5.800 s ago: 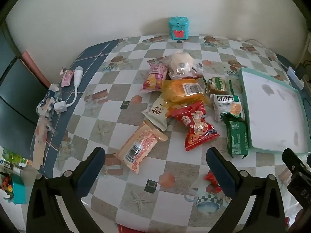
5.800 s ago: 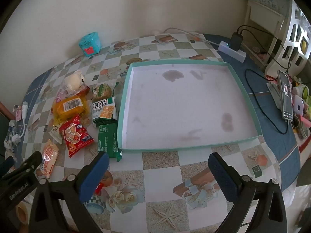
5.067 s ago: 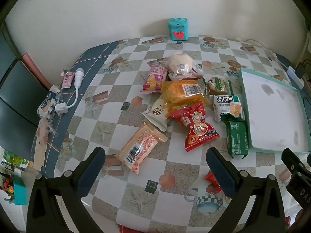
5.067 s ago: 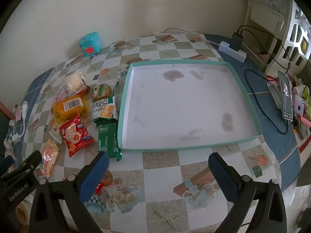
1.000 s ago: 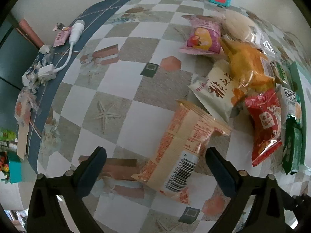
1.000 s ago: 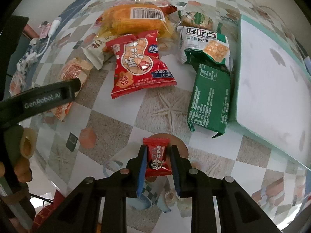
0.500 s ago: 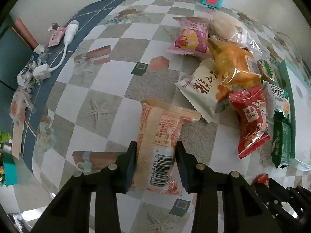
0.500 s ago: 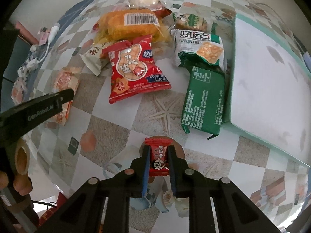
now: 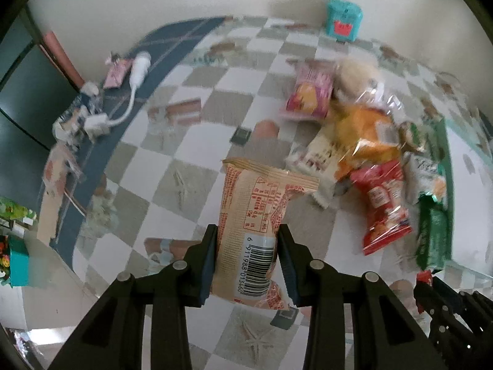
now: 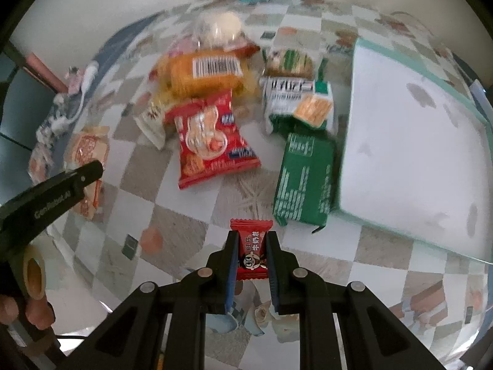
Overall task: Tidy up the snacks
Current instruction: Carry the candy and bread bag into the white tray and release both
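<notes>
My left gripper (image 9: 248, 242) is shut on a tan snack packet (image 9: 255, 215) with red print and a barcode, lifted off the checked tablecloth. My right gripper (image 10: 252, 246) is shut on a small red candy (image 10: 252, 254), also raised above the table. Beyond it lies a heap of snacks: a red bag (image 10: 209, 141), an orange bag (image 10: 206, 74), a green flat pack (image 10: 303, 178), a green-and-white pack (image 10: 300, 101). The white tray with a teal rim (image 10: 345, 212) sits at the right, nothing in it. The tan packet (image 10: 87, 154) shows at the left of the right wrist view.
A teal toy box (image 9: 343, 21) stands by the wall. A white charger and cable (image 9: 135, 74) and small wrappers lie at the table's left edge. A person's fingers (image 10: 18, 311) hold the left gripper's handle. A pink bag (image 9: 309, 92) and a clear bun bag (image 9: 354, 74) lie behind the heap.
The left jaws have closed on the tan packet and lifted it, turning it upright in view. The right gripper, shut on the candy, has risen a little off the table.
</notes>
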The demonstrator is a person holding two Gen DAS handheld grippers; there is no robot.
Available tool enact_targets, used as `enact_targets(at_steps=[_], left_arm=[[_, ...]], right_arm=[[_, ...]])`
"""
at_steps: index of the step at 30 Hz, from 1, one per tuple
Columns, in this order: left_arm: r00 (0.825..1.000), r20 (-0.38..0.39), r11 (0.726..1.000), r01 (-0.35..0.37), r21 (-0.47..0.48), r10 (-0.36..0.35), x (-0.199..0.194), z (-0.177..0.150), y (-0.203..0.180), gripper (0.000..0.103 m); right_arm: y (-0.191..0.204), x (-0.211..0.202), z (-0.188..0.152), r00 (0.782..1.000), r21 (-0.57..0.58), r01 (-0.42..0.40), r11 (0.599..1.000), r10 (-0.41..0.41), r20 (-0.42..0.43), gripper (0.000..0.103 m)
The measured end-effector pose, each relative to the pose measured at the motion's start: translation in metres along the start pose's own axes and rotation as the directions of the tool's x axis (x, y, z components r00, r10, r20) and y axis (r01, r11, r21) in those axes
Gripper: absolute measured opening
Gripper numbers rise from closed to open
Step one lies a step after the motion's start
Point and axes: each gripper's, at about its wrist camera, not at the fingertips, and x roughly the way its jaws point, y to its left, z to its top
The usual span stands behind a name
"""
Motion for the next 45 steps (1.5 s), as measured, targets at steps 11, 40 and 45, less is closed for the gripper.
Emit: enact_targets(at_steps=[11,40,45], left_arm=[[0.995,0.076,0.995,0.06,0.08,-0.066,-0.048,0.034,-0.049,0.04],[0.948,-0.02,0.867,0.3,0.398,-0.318,-0.037,0.077,-0.293,0.04],[0.952,-0.016,0.872,0.286,0.398,-0.305,-0.037,0.077,-0.292,0.067]], right_arm=[[-0.047,-0.045,0.022,0.988,0.12,0.045,0.992,-0.062,0.144,0.019],[-0.277,-0.058,0.045,0.901,0.69,0.281,0.667,-0.43,0.049,0.019],[-0.284,-0.064,0.038,0.895,0.706,0.287,0.648,-0.443,0.042,0.02]])
